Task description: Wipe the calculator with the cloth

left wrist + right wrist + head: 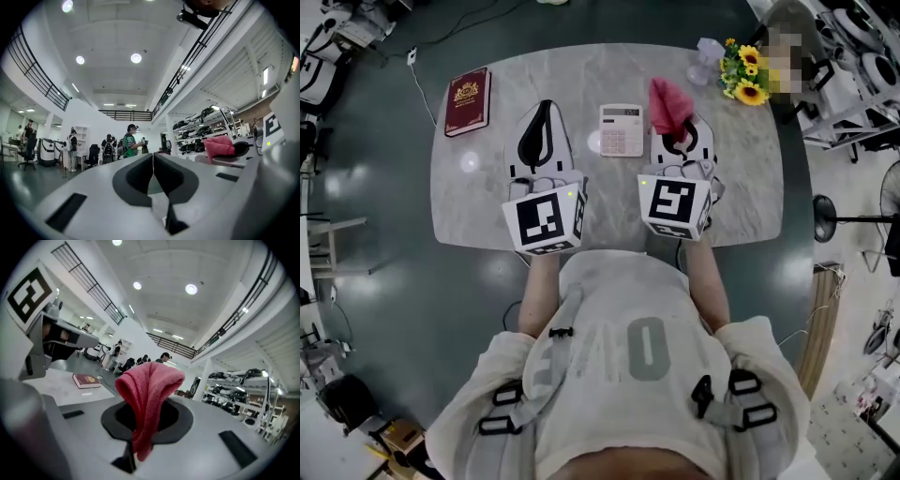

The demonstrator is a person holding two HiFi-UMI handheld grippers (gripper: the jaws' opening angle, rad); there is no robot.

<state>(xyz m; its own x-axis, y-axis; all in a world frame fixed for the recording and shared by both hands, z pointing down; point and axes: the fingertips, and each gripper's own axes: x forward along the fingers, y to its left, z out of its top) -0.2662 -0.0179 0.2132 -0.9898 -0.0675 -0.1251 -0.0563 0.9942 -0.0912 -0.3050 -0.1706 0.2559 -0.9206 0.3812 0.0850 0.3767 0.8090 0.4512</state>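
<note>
A pale pink calculator (621, 129) lies flat on the marble table (487, 206), between the two grippers. My right gripper (677, 131) is shut on a red cloth (668, 105), which bunches up out of its jaws; in the right gripper view the cloth (149, 399) hangs folded over the closed jaws. My left gripper (540, 120) is held level left of the calculator, jaws shut with nothing between them; in the left gripper view its jaws (153, 161) meet in a thin line. Both grippers are raised above the table.
A dark red book (468, 101) lies at the table's far left, also visible in the right gripper view (86, 380). A bunch of sunflowers (742, 77) and a small pale vase (707, 58) stand at the far right. Several people stand in the hall (131, 140).
</note>
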